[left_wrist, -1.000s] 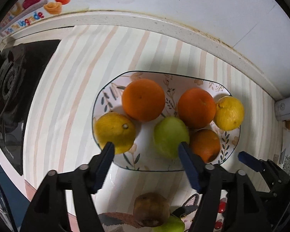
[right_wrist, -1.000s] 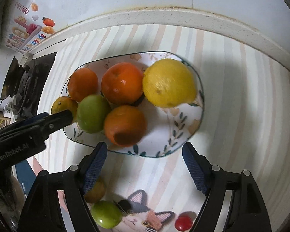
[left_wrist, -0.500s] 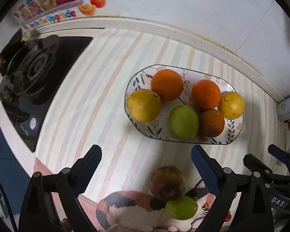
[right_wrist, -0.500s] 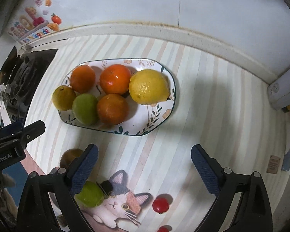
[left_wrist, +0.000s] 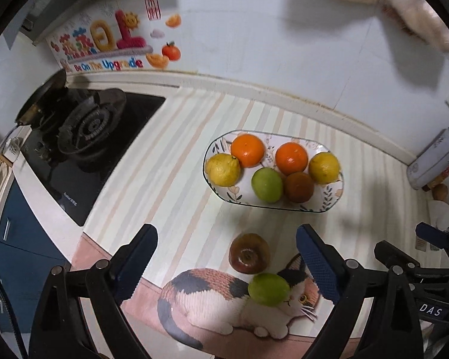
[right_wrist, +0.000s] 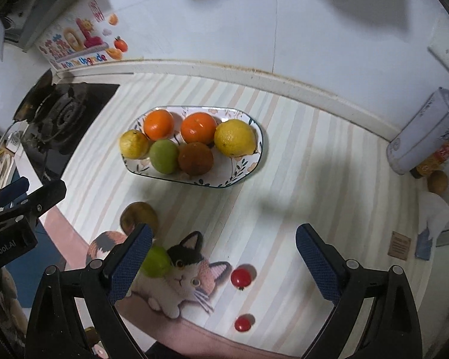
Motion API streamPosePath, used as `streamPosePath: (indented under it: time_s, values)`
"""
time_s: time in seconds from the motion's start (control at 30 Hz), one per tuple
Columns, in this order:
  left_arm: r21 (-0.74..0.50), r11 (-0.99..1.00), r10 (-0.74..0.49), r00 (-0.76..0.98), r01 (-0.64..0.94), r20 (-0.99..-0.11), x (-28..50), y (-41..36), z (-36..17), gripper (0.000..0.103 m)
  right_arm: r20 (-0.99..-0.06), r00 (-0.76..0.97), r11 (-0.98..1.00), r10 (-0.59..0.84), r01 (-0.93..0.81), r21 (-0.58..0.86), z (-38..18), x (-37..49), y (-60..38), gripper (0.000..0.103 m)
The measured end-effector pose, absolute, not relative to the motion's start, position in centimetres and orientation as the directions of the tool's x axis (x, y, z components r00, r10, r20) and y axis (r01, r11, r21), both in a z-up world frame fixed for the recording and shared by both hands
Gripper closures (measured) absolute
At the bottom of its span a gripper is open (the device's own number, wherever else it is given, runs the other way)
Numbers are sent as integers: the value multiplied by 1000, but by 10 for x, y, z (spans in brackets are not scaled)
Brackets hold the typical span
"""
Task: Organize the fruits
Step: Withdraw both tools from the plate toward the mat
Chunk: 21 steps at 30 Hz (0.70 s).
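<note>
Toward the back edge of the striped countertop mat (right_wrist: 299,179), an oval floral ceramic plate (right_wrist: 251,167) carries six citrus fruits. Near the front edge, on the cat print, lie a brown apple (left_wrist: 249,253), a green lime (left_wrist: 268,288) and two red cherry tomatoes (right_wrist: 241,277). A black gas hob (left_wrist: 83,137) occupies the counter's left end, below a white tiled wall. Left gripper (left_wrist: 226,266) and right gripper (right_wrist: 223,263) hover wide apart, holding and touching nothing.

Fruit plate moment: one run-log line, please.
left gripper open | right gripper open | plate: six fruits | mat: brown fruit, green fruit
</note>
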<state>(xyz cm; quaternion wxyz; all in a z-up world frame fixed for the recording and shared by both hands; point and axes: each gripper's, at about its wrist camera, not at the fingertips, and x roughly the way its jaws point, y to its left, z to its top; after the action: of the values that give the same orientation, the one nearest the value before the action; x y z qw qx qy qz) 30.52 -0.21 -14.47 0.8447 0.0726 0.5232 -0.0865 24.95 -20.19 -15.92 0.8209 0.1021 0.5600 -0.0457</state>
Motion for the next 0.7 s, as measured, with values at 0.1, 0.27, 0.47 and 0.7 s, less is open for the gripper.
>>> streamPosePath:
  time_s: [0.1,0.27,0.47,0.7]
  values:
    - [23,970,-93,459,240,-883,289,-2,-129,8,-915,402,977,34,180,115,-136,234,-202,4]
    - [-2,969,-124,482,245,-867,266,-3,-105,8,-898,438,977,40,170,126,-104,212,-206,4]
    - [-26,967,-157,509,255,-846,244,-7,-77,8,-881,469,977,54,158,143,-77,193,-208,4]
    - [-41,963,-182,526,268,-831,228,-9,-59,8,-867,493,978,73,134,158,-58,177,-206,4]
